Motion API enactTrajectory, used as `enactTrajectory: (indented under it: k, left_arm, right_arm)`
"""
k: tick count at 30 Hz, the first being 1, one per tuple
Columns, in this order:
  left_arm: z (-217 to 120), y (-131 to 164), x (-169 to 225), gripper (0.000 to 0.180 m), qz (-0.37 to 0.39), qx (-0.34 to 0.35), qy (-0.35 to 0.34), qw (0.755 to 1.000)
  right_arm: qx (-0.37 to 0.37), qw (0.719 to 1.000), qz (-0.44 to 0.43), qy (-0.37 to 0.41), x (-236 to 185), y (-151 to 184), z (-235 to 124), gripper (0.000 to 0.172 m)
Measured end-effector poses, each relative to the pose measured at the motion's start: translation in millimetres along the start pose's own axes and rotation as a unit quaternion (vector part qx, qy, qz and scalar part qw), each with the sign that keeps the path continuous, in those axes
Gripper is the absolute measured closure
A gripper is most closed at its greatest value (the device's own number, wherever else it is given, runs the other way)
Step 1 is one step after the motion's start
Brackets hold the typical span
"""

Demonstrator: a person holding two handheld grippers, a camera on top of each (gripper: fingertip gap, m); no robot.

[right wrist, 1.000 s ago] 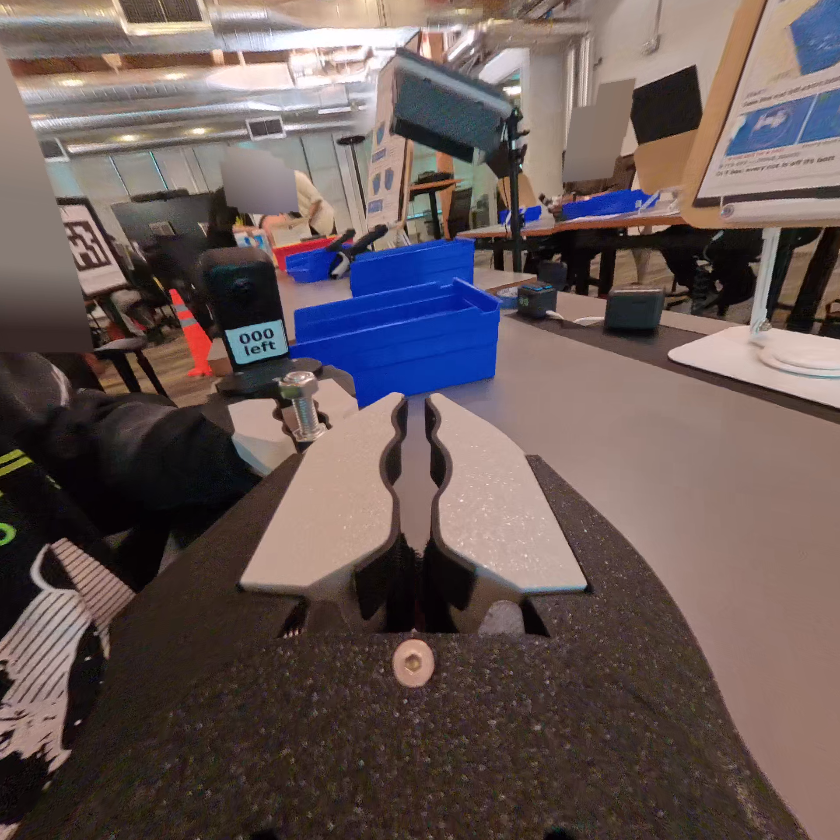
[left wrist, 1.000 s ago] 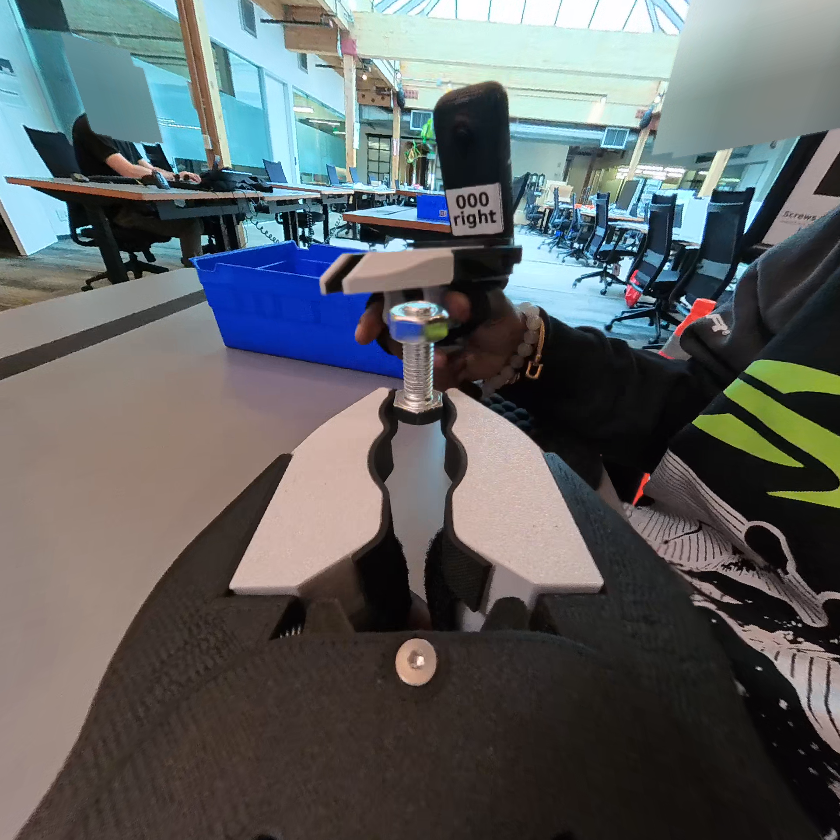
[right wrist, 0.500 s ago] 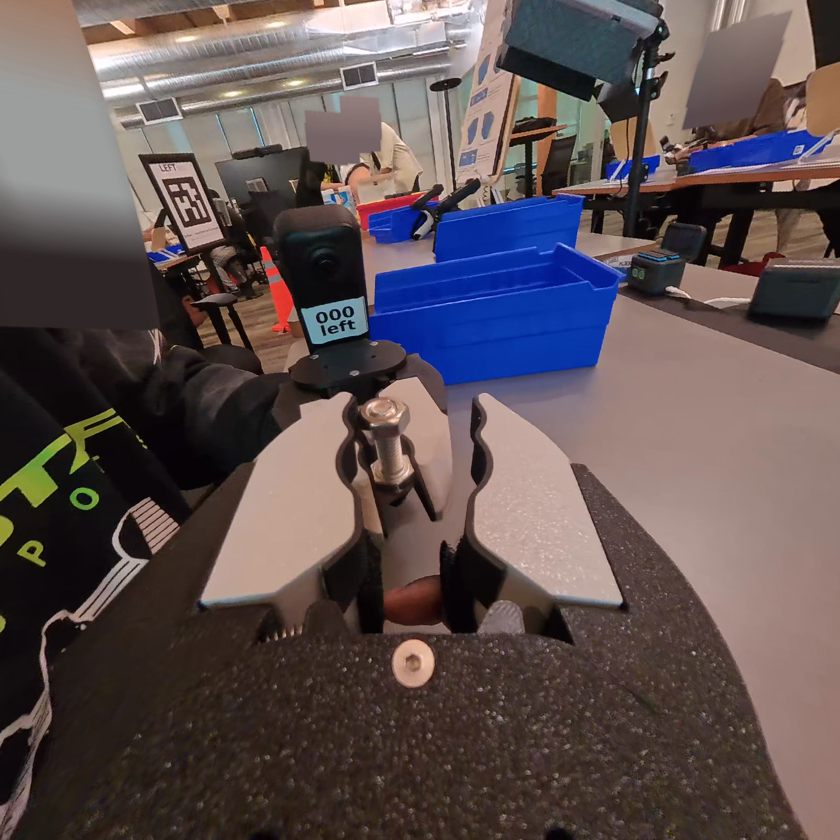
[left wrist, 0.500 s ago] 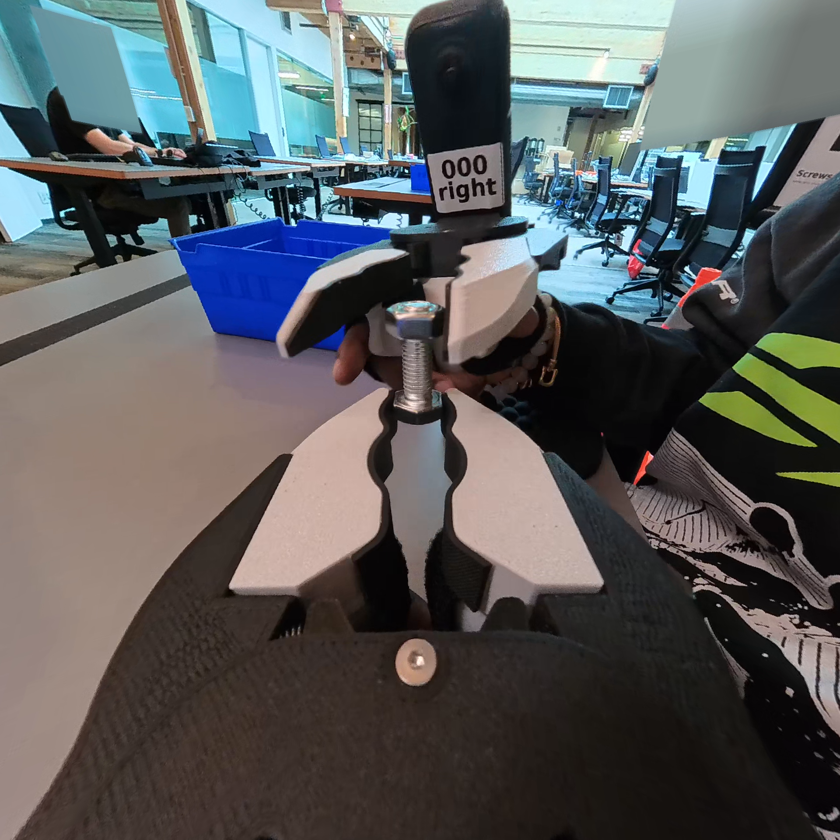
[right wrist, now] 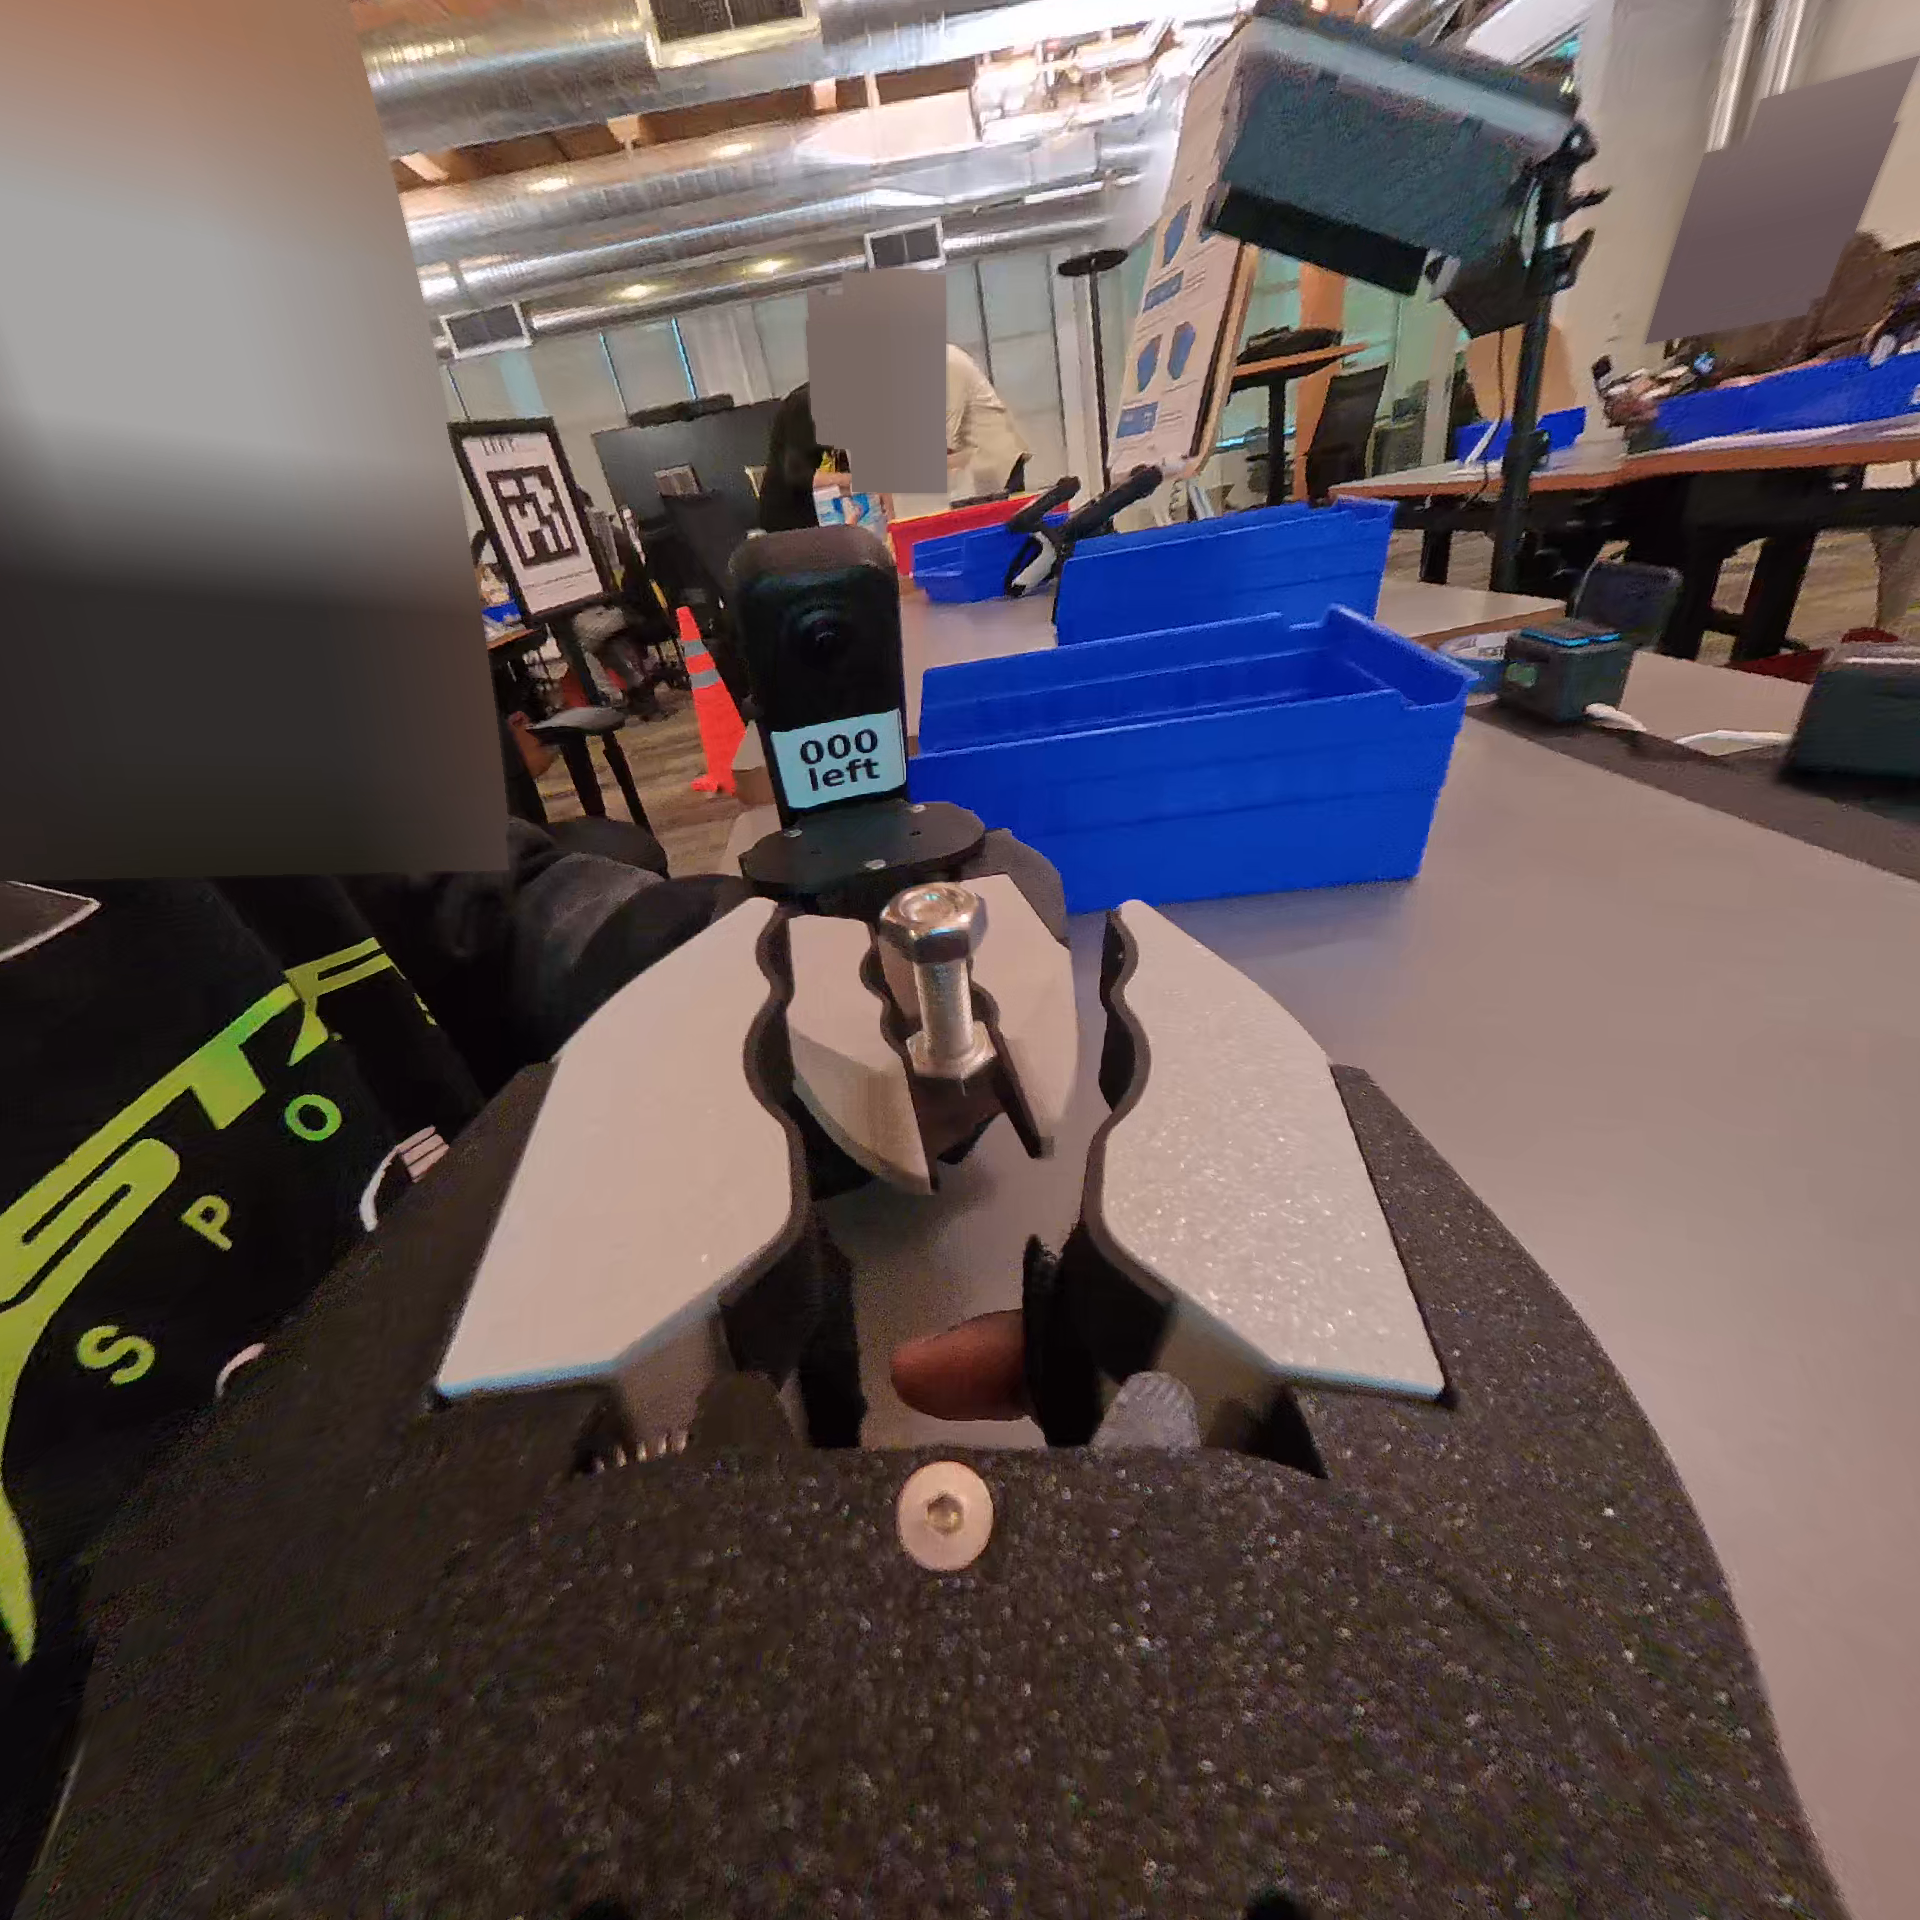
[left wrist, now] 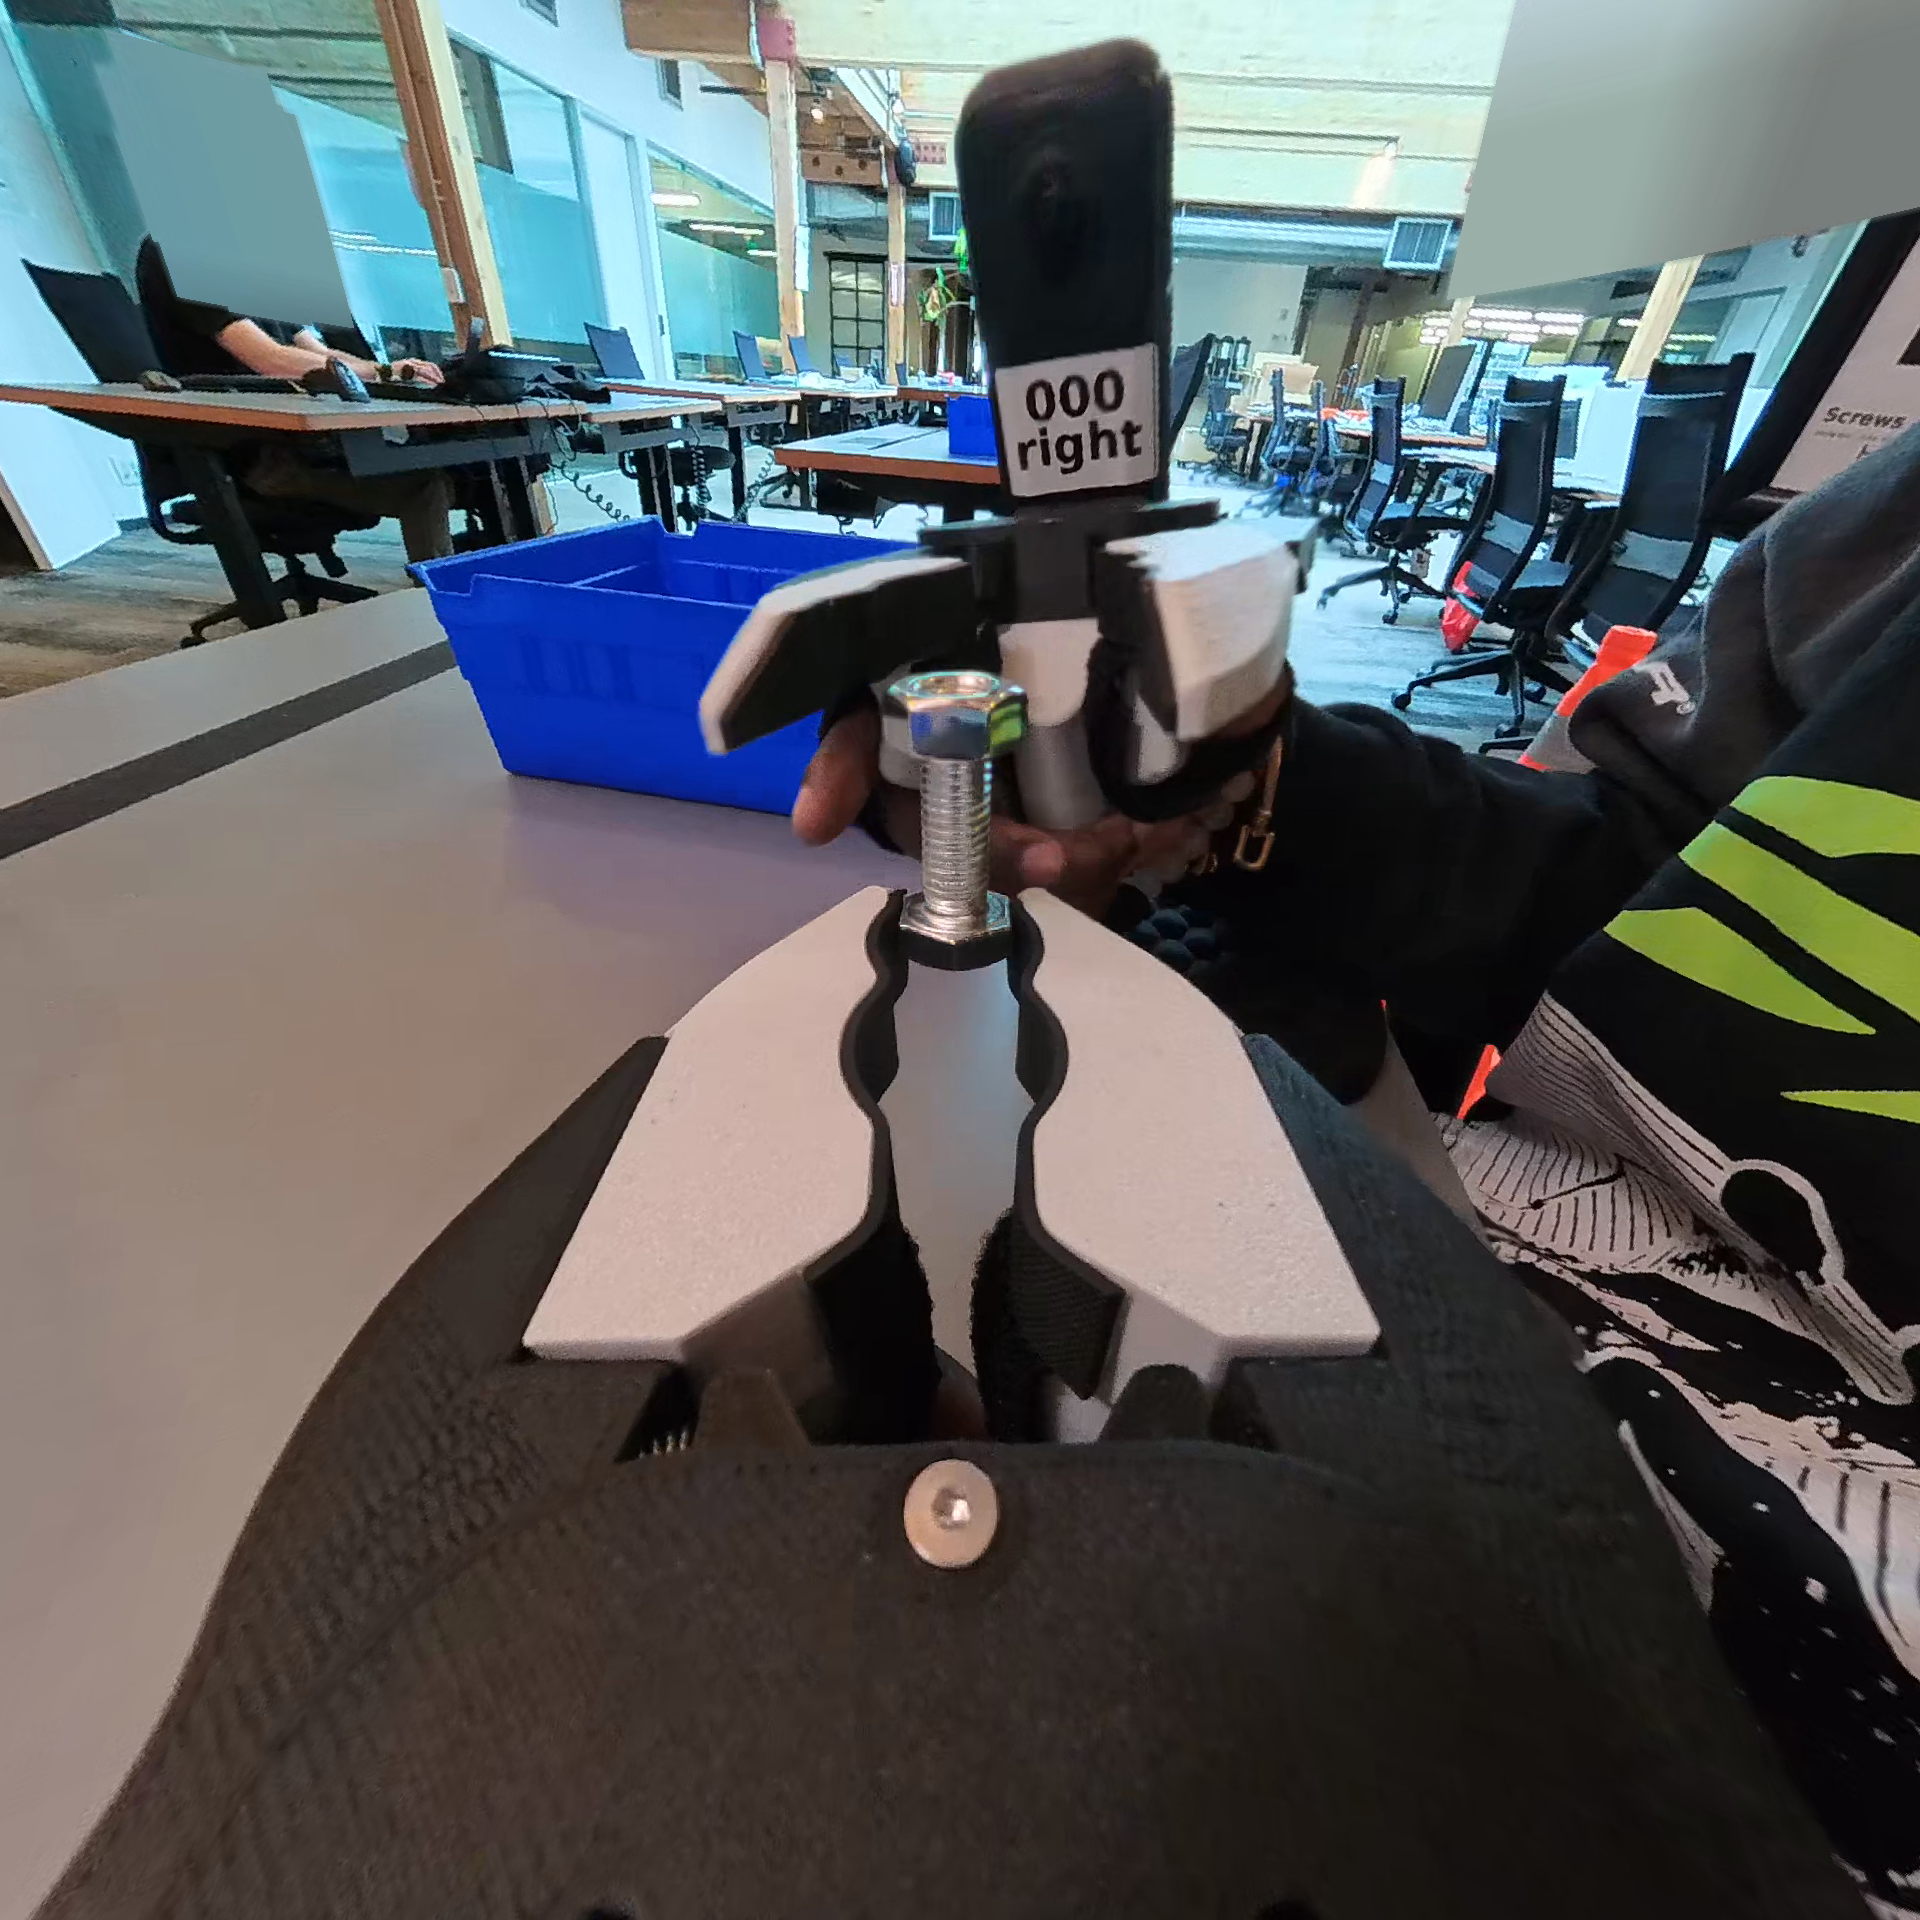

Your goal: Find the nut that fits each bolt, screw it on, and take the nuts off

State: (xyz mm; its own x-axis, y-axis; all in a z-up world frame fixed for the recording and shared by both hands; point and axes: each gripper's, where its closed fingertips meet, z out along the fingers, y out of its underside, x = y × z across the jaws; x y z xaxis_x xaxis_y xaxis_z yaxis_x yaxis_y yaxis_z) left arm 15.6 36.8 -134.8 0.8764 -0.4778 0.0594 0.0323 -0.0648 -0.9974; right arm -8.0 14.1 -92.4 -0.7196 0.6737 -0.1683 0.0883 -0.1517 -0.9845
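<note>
We hold the bolt (left wrist: 954,821) upright in our left gripper (left wrist: 954,935), its tips clamped on the hex nut (left wrist: 954,925) at the low end of the thread, while the bolt's hex head (left wrist: 956,712) stands free at the top. Our right gripper (right wrist: 940,997) faces it with its jaws spread wide and nothing between the pads; the bolt sits in the gap but touches neither side. Behind, to the far left in the left wrist view, a blue bin (left wrist: 623,634) rests on the grey table (left wrist: 260,935).

The risk, as we judge it, lies in the closing. If our right jaws shut off-centre on the head, they may push the bolt sideways and twist the nut out of the left grip. Closing on the thread instead of the head would let the pads slip on turning. A drop here would send the hardware rolling across the table.
</note>
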Motion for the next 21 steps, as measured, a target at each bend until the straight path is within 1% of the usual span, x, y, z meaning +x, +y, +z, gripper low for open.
enactTrajectory:
  k: [2, 4, 5, 6, 9, 10, 11, 12, 13, 15, 17, 19, 21]
  left_arm:
    - [1.7, 2.2, 2.2, 0.162, 0.003, -0.006, 0.004, 1.0]
    - [2.7, 3.2, 3.6, 0.162, 0.005, -0.009, 0.007, 1.0]
    - [2.9, 3.2, 4.2, 0.162, 0.006, -0.009, 0.008, 1.0]
    - [2.6, 2.7, 4.1, 0.162, 0.005, -0.007, 0.009, 1.0]
    - [-0.7, -3.9, 2.0, 0.162, -0.004, 0.016, 0.008, 1.0]
    - [-2.6, -6.8, 1.4, 0.162, -0.006, 0.025, 0.01, 1.0]
    - [-3.9, -9.2, 2.2, 0.162, -0.007, 0.032, 0.013, 0.999]
    - [-3.9, -9.4, 2.1, 0.162, -0.004, 0.031, 0.01, 0.999]
    - [-3.1, -7.9, 1.6, 0.162, -0.001, 0.026, 0.007, 1.0]
    - [-1.3, -5.0, 1.6, 0.162, -0.002, 0.017, 0.008, 1.0]
    - [-0.6, -2.9, 1.1, 0.162, -0.003, 0.012, 0.006, 1.0]
    - [-0.5, -2.2, 1.1, 0.162, 0.0, 0.009, 0.004, 1.0]
    - [0.0, -1.7, 1.5, 0.162, 0.002, 0.007, 0.005, 1.0]
  right_arm:
    - [-0.017, 1.0, -0.006, 0.006, 0.1, 5.5, 9.4, 0.112]
    - [-0.017, 1.0, -0.002, 0.015, 2.7, 6.2, 12.8, 0.116]
    - [-0.016, 1.0, 0.002, 0.021, 5.2, 6.0, 11.8, 0.123]
    - [-0.015, 1.0, 0.003, 0.024, 7.3, 5.7, 9.1, 0.125]
    - [-0.009, 0.999, -0.005, 0.032, 12.8, 0.4, -7.8, 0.125]
    - [-0.004, 0.998, -0.007, 0.063, 23.2, -1.6, -16.9, 0.137]
    - [0.003, 0.992, -0.009, 0.126, 43.1, -2.9, -29.1, 0.163]
    - [0.007, 0.988, -0.013, 0.154, 52.5, -3.5, -38.1, 0.165]
    - [0.009, 0.99, -0.011, 0.139, 48.8, -4.7, -40.1, 0.165]
    - [0.03, 0.995, -0.014, 0.093, 33.0, -11.5, -35.2, 0.161]
    - [0.029, 0.998, -0.01, 0.05, 18.8, -10.2, -24.6, 0.145]
    - [0.014, 1.0, -0.003, 0.015, 6.8, -5.1, -12.6, 0.124]
    - [0.005, 1.0, -0.009, 0.002, 0.2, -1.9, -3.0, 0.119]
